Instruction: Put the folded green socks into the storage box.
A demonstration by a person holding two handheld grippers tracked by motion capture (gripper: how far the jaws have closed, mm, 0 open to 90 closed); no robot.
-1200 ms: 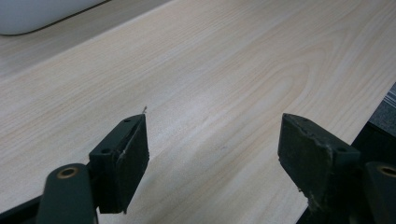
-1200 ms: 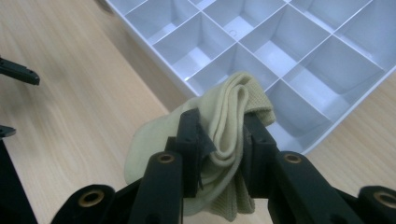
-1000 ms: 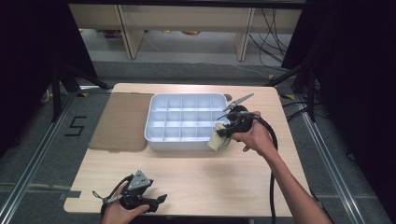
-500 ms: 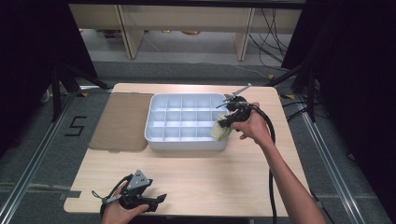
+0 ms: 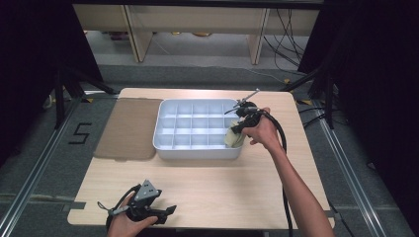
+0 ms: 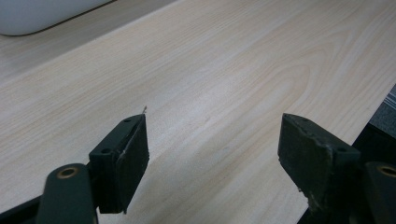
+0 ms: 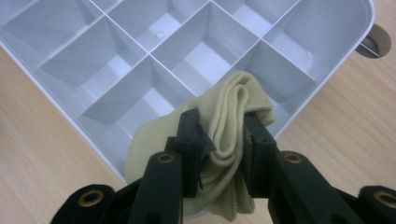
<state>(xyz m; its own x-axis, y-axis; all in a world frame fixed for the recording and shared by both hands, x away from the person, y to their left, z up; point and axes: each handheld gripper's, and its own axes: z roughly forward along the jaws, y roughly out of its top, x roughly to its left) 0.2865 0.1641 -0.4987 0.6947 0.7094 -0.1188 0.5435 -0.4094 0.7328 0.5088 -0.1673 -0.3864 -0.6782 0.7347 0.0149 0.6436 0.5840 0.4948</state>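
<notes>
Left gripper [image 5: 168,211] at table's [image 5: 212,187] 7 o'clock edge, jaws apart, nothing between, pointing 3 o'clock; unmoved since earlier frame. Right gripper [image 7: 219,135] jaws clamped on folded pale yellow cloth [image 7: 229,112]; cloth's long axis runs along jaws, folded end pointing 12 o'clock in right gripper view, over compartment tray's [image 5: 163,143] corner cell at 5 o'clock. Since earlier frame, right hand [image 5: 262,132] shifted toward 12 o'clock and slightly lower. Cloth's lower end hidden behind jaws.
</notes>
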